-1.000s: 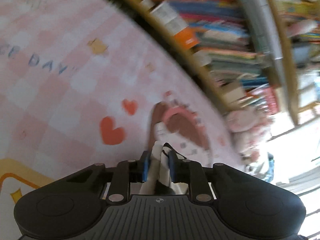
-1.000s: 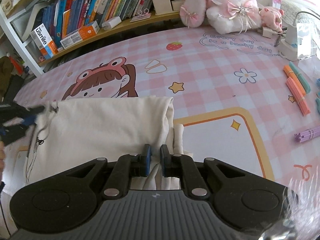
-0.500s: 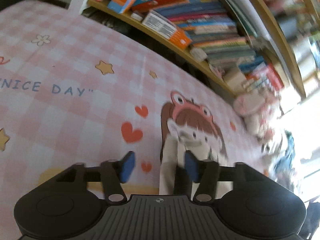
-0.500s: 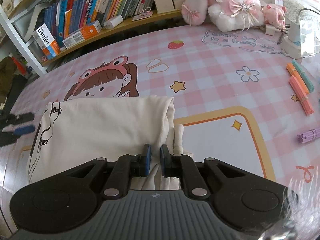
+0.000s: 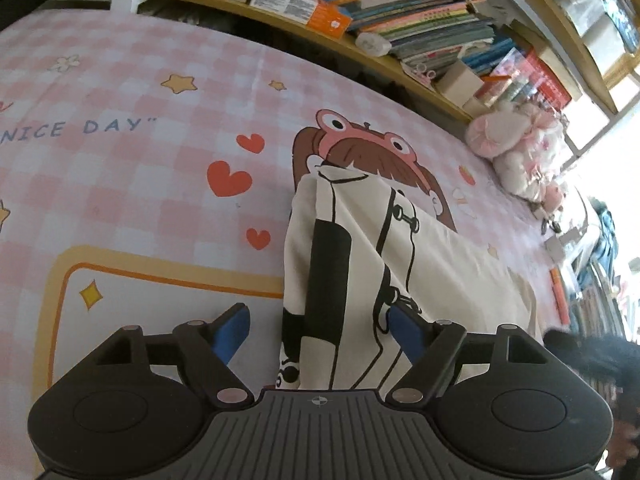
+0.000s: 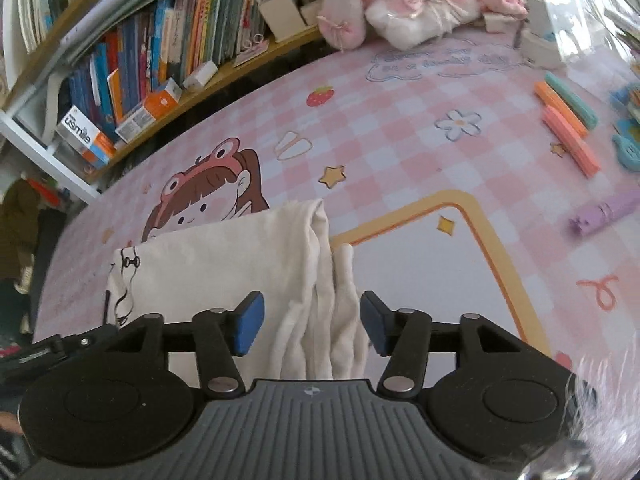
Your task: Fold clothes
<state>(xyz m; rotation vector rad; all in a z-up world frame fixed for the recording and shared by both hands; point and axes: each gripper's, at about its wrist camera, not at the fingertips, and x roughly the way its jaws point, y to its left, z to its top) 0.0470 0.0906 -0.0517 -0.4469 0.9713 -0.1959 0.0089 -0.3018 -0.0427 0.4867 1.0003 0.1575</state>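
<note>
A cream garment with black line print (image 5: 360, 264) lies folded on the pink checked tablecloth (image 5: 120, 184). My left gripper (image 5: 320, 330) is open, its blue pads either side of the garment's left end, not gripping it. In the right wrist view the same garment (image 6: 224, 264) lies flat, with its bunched right edge running between the open pads of my right gripper (image 6: 310, 326). Neither gripper holds the cloth.
A bookshelf (image 6: 160, 64) runs along the table's far edge. Plush toys (image 6: 400, 4) sit at the back. Coloured markers (image 6: 568, 128) and a purple bundle (image 6: 604, 212) lie at the right. A white box (image 6: 548, 32) stands at the back right.
Both grippers have opened and let go of the garment, the left first and the right in the last half second. The garment now lies on the table.
</note>
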